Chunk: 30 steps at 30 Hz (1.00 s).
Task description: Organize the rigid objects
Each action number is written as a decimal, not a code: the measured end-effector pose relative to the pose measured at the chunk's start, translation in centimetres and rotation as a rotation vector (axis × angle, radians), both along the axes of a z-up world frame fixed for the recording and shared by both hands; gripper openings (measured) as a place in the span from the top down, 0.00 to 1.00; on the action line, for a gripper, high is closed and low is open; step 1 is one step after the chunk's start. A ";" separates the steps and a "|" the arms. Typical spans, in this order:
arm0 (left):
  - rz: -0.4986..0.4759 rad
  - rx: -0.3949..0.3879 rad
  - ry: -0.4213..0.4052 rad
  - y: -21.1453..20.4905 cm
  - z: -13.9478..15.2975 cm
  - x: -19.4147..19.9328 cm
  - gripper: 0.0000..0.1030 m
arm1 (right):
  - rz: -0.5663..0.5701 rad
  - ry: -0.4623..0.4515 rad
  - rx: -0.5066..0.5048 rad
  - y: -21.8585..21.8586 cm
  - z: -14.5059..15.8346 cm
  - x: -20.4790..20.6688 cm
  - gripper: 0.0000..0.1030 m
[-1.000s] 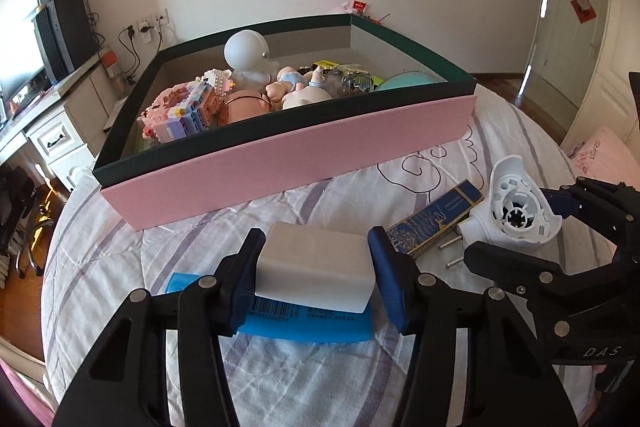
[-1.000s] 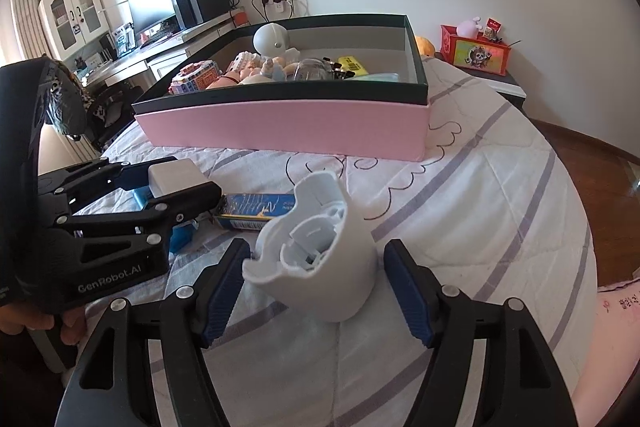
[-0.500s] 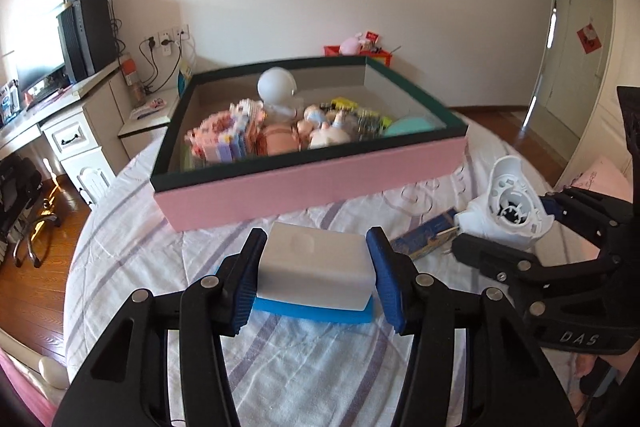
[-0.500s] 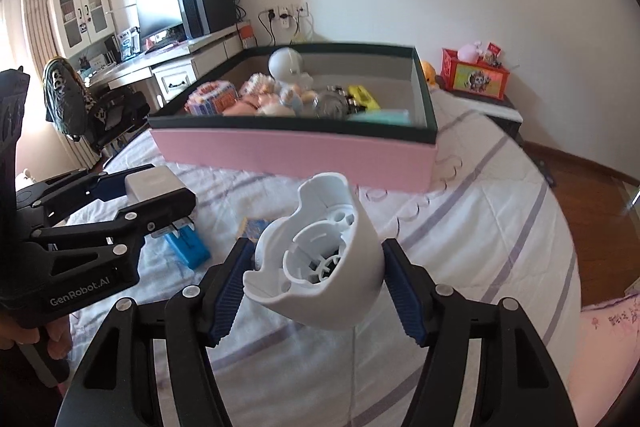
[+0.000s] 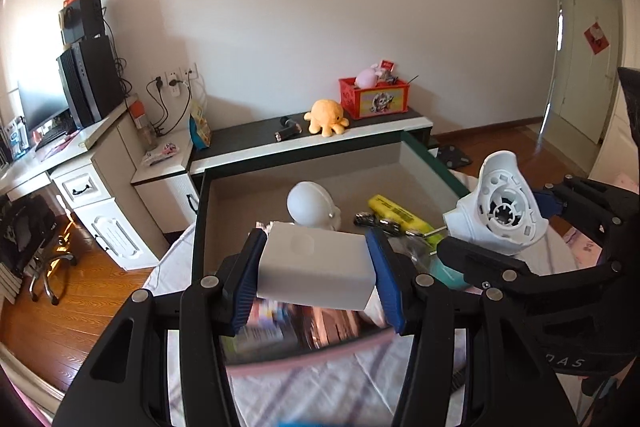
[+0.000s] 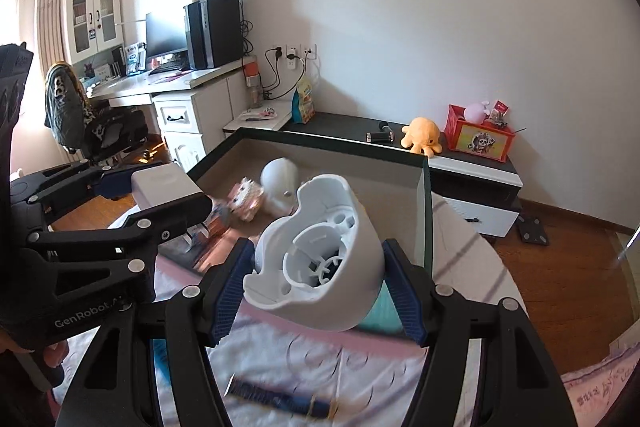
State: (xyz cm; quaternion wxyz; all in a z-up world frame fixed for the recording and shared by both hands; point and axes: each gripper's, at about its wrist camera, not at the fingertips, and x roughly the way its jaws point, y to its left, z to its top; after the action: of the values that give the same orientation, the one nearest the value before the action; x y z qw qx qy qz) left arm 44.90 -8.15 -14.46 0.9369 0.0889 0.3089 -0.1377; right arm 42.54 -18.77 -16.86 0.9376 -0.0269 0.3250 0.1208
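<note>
Left tongs (image 5: 316, 273) clamp a white block (image 5: 316, 269) by its two short ends, held over the near half of the open box (image 5: 320, 163) (pink outside, dark green rim). Right tongs (image 6: 318, 285) pinch a white plastic housing (image 6: 320, 259) across its round shell, at 3 o'clock of the block, over the box's near right corner. Both look light, stiff, smooth-skinned; the housing is probably a thin, ribbed moulding, so squeeze the solid outer wall, not the open rim. Box already holds a white round figure (image 5: 310, 203), a yellow bar (image 5: 394, 213), blurred toys. Box sits on a striped bed sheet (image 6: 320, 359), soft underfoot. Bedroom: desk (image 6: 168, 83) at 10 o'clock, low shelf with orange plush (image 5: 326, 113) at 12
</note>
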 end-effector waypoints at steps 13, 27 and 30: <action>0.031 0.067 0.094 -1.3 -4.3 5.2 0.48 | -0.037 0.072 -0.029 -0.8 -3.9 5.4 0.35; 0.166 -0.043 -0.175 3.6 2.8 -6.9 0.00 | -0.100 -0.124 0.041 -1.2 3.0 -4.8 0.14; 0.196 -0.075 -0.253 4.8 4.7 -11.6 0.00 | -0.105 -0.198 0.059 -0.7 5.0 -9.3 0.00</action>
State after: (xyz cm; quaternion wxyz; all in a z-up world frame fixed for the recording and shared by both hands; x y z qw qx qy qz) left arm 33.26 -3.33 -9.74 0.9799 0.0399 0.1902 -0.0447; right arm 33.25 -19.45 -11.81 0.9705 0.0059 0.2281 0.0777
